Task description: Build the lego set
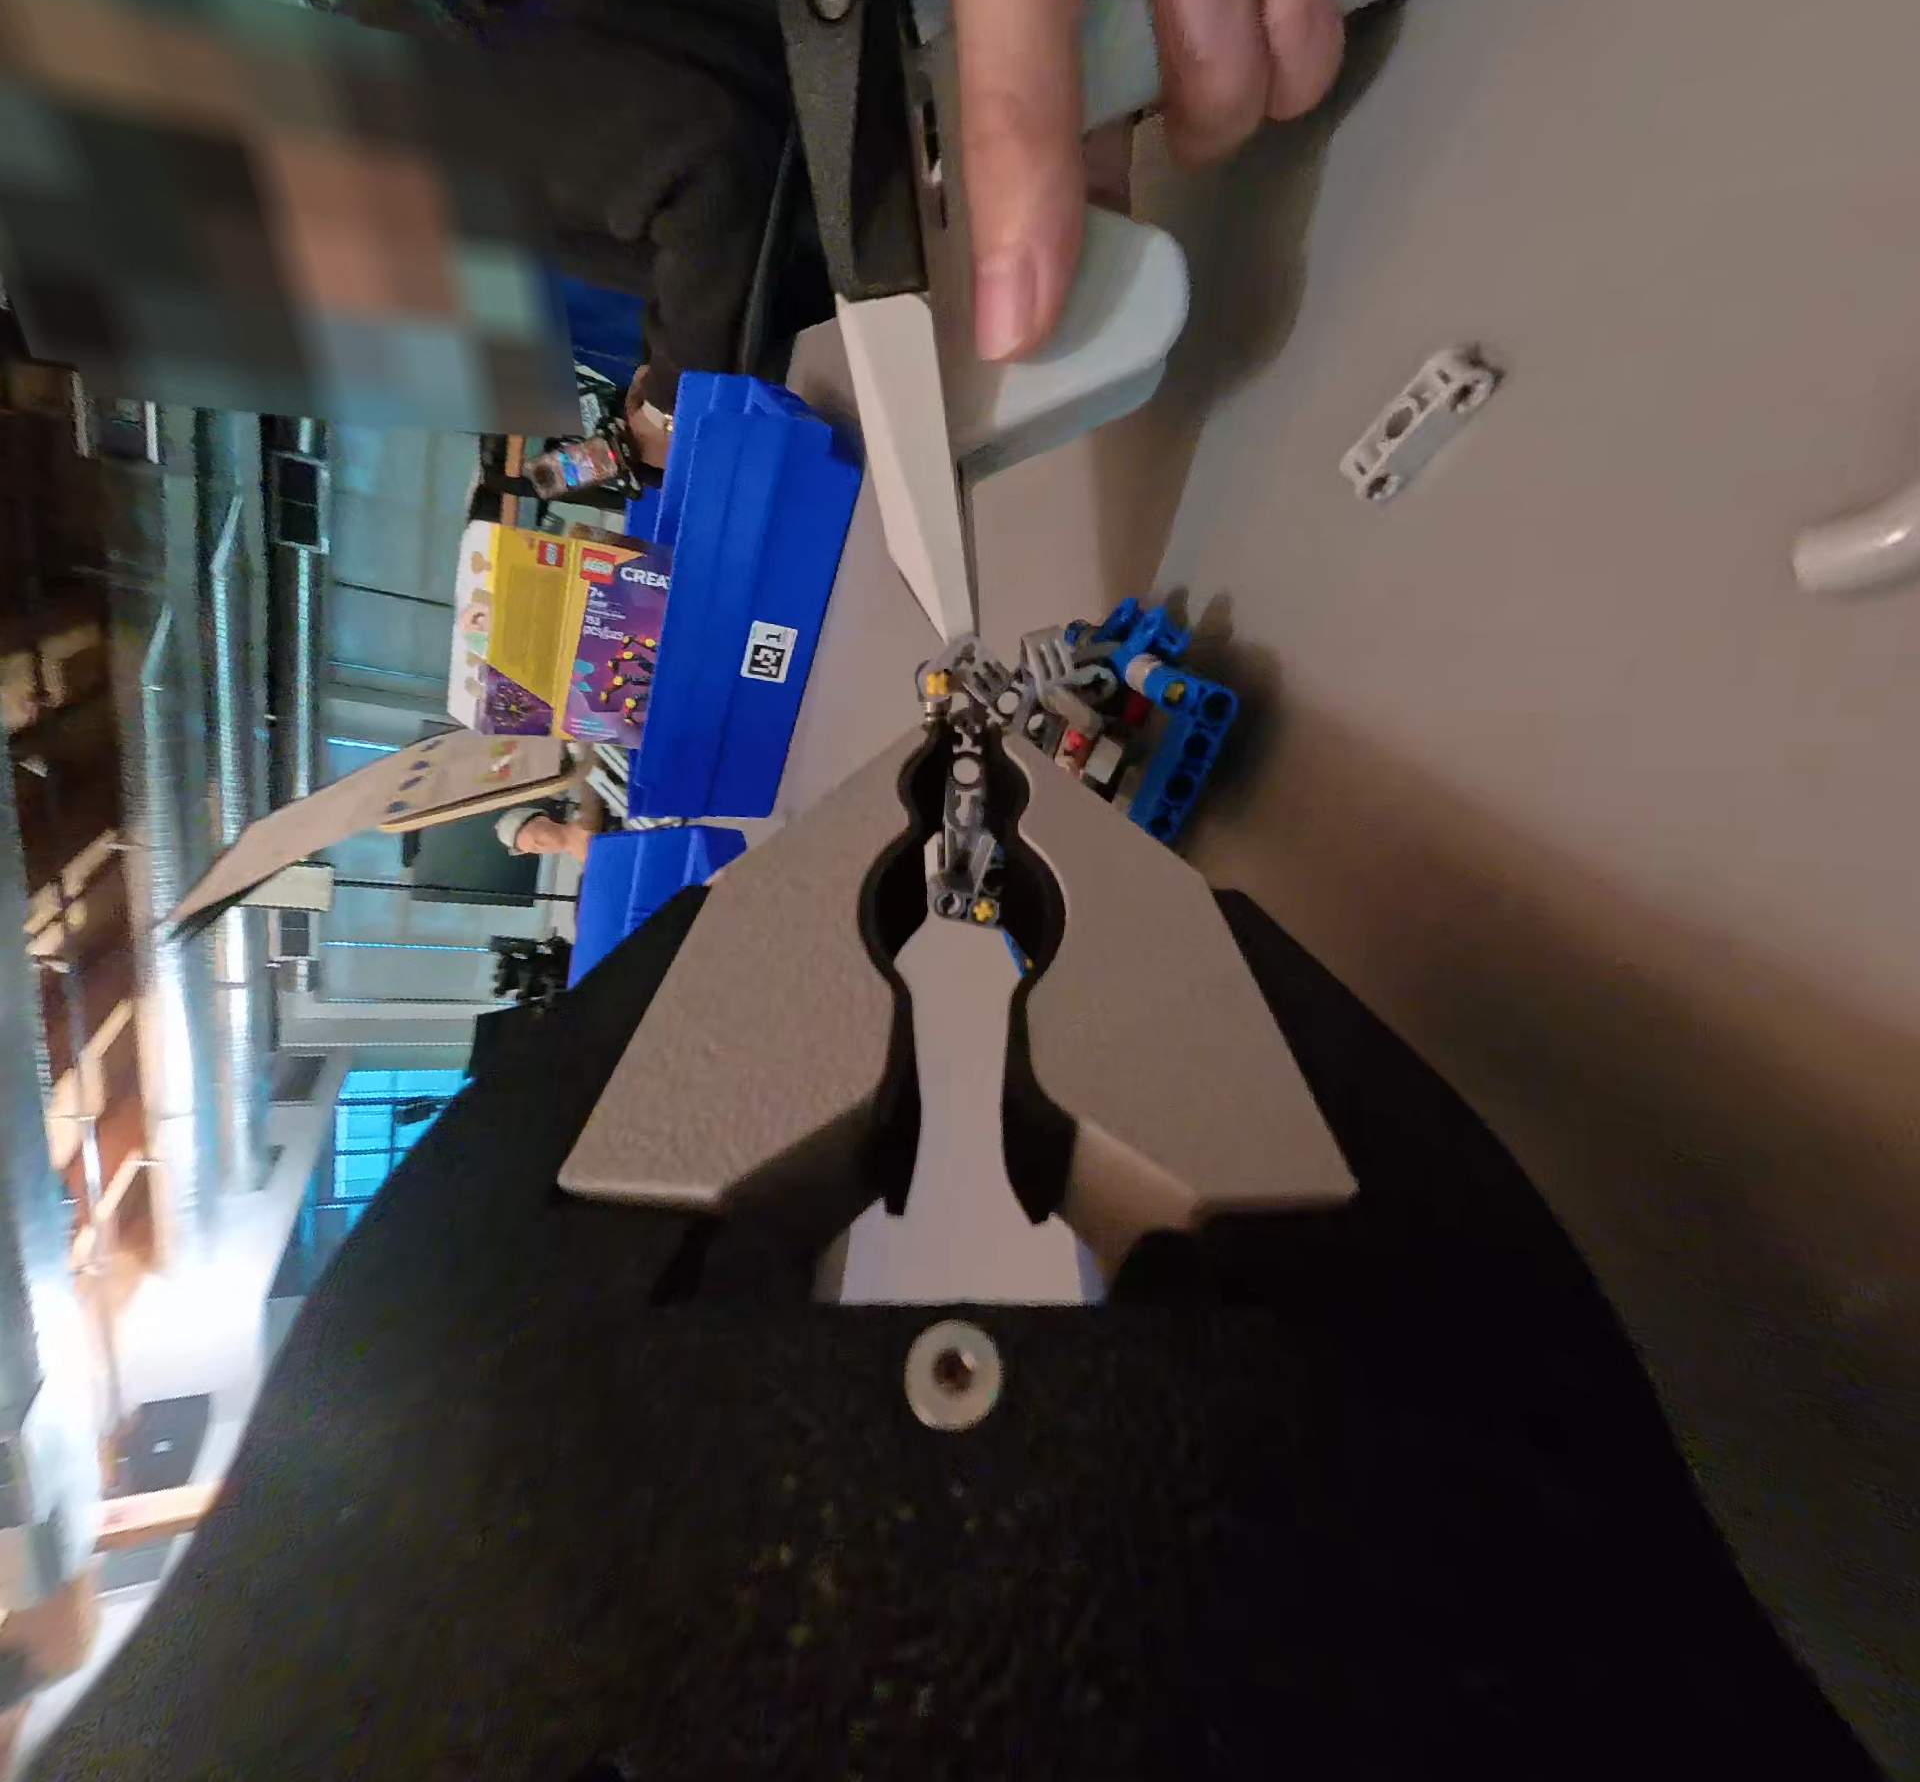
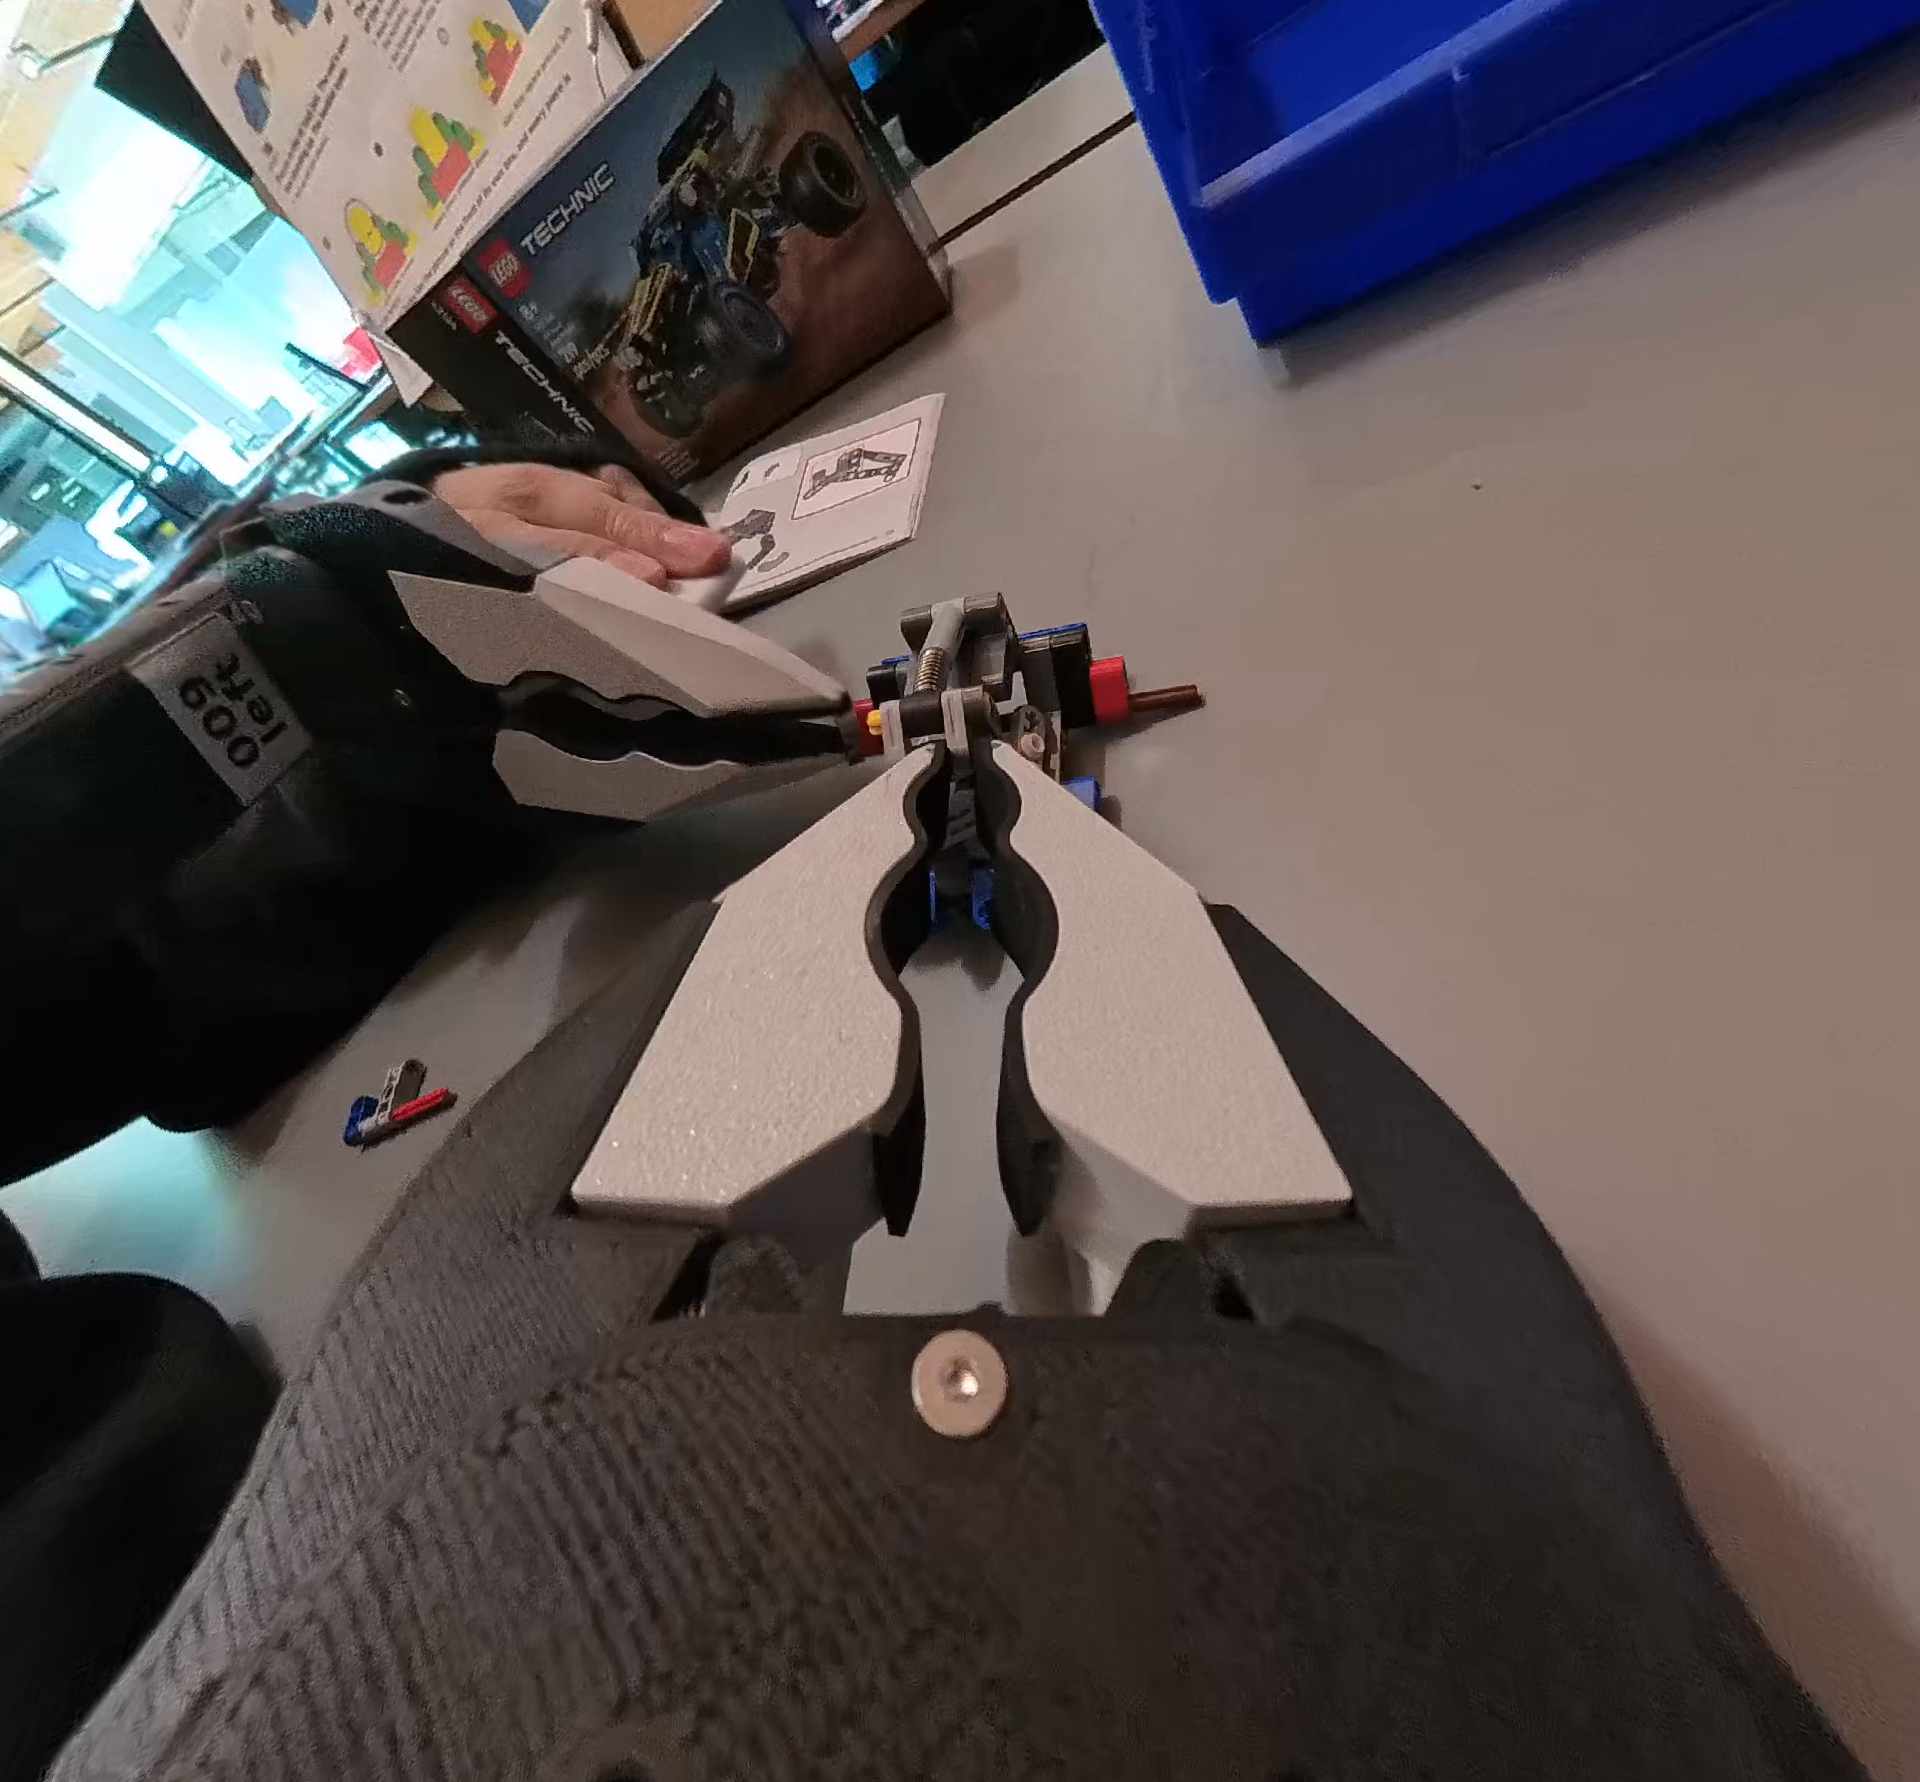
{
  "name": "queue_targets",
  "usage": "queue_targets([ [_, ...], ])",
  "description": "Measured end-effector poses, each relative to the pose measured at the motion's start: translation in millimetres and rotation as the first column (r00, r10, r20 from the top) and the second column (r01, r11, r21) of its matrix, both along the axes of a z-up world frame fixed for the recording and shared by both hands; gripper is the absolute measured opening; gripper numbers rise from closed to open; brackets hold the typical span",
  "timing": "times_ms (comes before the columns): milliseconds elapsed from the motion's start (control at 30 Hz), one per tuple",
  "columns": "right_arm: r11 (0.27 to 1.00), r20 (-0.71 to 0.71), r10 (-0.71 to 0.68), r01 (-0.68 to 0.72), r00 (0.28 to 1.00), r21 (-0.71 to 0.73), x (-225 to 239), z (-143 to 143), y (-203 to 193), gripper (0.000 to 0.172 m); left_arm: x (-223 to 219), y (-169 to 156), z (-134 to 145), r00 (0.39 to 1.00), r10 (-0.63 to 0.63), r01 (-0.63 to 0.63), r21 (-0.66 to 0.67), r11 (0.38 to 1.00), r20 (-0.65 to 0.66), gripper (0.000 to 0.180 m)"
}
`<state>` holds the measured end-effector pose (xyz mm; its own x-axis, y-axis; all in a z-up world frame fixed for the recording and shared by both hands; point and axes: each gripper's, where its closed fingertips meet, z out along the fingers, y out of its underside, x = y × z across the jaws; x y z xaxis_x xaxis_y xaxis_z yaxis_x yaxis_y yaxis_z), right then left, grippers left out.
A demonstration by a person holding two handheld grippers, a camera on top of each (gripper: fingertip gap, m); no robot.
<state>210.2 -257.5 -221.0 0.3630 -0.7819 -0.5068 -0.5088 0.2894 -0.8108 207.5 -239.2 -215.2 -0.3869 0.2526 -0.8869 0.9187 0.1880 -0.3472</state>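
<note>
1. Your left gripper (image 1: 961, 745) is clenched on a dark grey perforated beam (image 1: 966, 797) of the brick model (image 1: 1132, 724); the beam runs back between the black wavy pads, with a yellow cross-pin at each visible end.
2. Your right gripper (image 2: 961, 761) is clenched on a grey part at the near side of the same model (image 2: 987, 683), its pale, grainy fingers (image 2: 831, 953) tapering to a point there.
3. The model sits on the smooth grey table (image 2: 1455, 693), between the two grippers, which meet it almost at right angles. It is a knot of blue, grey, black and red plastic, with one metal coil spring (image 2: 928, 667) on a grey rod and one brown axle (image 2: 1169, 696) jutting out on the far side.
4. Your left hand (image 2: 582, 511) lies along the top of the left gripper's handle, its fingertips near one open booklet (image 2: 842, 496) printed with line drawings.
5. One boxed kit (image 2: 686, 257) with a glossy picture of an off-road car stands behind the booklet.
6. Two blue plastic bins (image 1: 748, 589) show beyond the model in the left wrist view, one stacked by the other; one (image 2: 1507, 70) shows in the right.
7. Loose parts: one pale grey holed connector (image 1: 1418, 423) well apart from the model, and one small red, blue and grey cluster (image 2: 400, 1098) by your left sleeve.
</note>
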Motion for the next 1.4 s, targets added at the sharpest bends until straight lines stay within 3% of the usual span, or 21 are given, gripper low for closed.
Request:
queue_targets([
  [100,0.999,-0.001,0.012,-0.012,1.0,-0.044,-0.6,-2.5,1.8,0.001,-2.5,-1.4,1.7,0.998,0.006,-0.004,-0.033,0.999,0.055,0.003],
  [200,0.998,0.002,0.009,-0.009,1.0,-0.067,-0.6,-3.1,2.4,0.0,-4.8,-1.6,6.7,1.0,-0.002,0.003,-0.066,0.998,0.006,0.003],
  [400,0.997,0.003,0.026,-0.025,1.0,-0.071,-1.4,-2.9,4.6,0.0,-3.6,-0.9,1.8,0.998,-0.003,0.006,-0.048,0.999,0.057,0.003],
  [433,0.997,0.006,0.017,-0.016,1.0,-0.075,-1.1,-2.7,3.9,0.0,-4.7,-0.5,5.3,1.0,0.008,-0.009,-0.051,0.999,-0.009,0.003],
  [467,0.997,0.009,0.009,-0.008,1.0,-0.074,-1.0,-2.0,3.6,0.001,-6.3,-0.8,9.8,0.987,0.033,-0.04,-0.04,0.998,-0.158,0.003],
  [500,0.997,0.011,0.002,-0.002,1.0,-0.073,-0.8,-1.6,3.7,0.001,-8.7,-1.3,14.7,0.933,0.067,-0.077,-0.015,0.997,-0.352,0.003],
  [567,0.998,0.013,-0.014,0.015,1.0,-0.063,0.0,0.3,3.9,0.001,-6.5,-2.7,34.2,0.734,0.103,-0.173,-0.039,0.984,-0.672,0.003],
  [633,0.998,0.021,-0.02,0.021,1.0,-0.064,0.9,2.4,4.5,0.001,-5.1,-2.1,36.4,0.509,0.126,-0.227,0.008,0.974,-0.852,0.003],
  [667,0.997,0.021,-0.024,0.026,0.999,-0.069,1.2,2.8,4.5,0.001,-3.1,-1.0,32.5,0.425,0.149,-0.253,0.04,0.967,-0.893,0.003],
  [733,0.998,0.017,-0.023,0.024,1.0,-0.064,1.0,2.6,6.6,0.001,-1.3,1.5,26.5,0.343,0.149,-0.281,0.05,0.958,-0.927,0.003],
  [867,0.999,0.0,-0.032,0.032,0.999,-0.042,1.1,1.4,8.2,0.001,2.6,4.5,14.9,0.254,0.208,-0.329,0.118,0.937,-0.945,0.003],
  [1233,0.999,-0.041,-0.027,0.029,0.999,0.045,0.0,-1.2,13.7,0.001,0.8,5.5,3.8,0.283,0.285,-0.36,0.174,0.916,-0.916,0.003],
  [1400,0.998,-0.001,-0.056,0.056,0.998,0.011,-1.0,2.8,10.6,0.002,-0.7,8.7,6.1,0.32,0.283,-0.367,0.158,0.917,-0.904,0.003],
])
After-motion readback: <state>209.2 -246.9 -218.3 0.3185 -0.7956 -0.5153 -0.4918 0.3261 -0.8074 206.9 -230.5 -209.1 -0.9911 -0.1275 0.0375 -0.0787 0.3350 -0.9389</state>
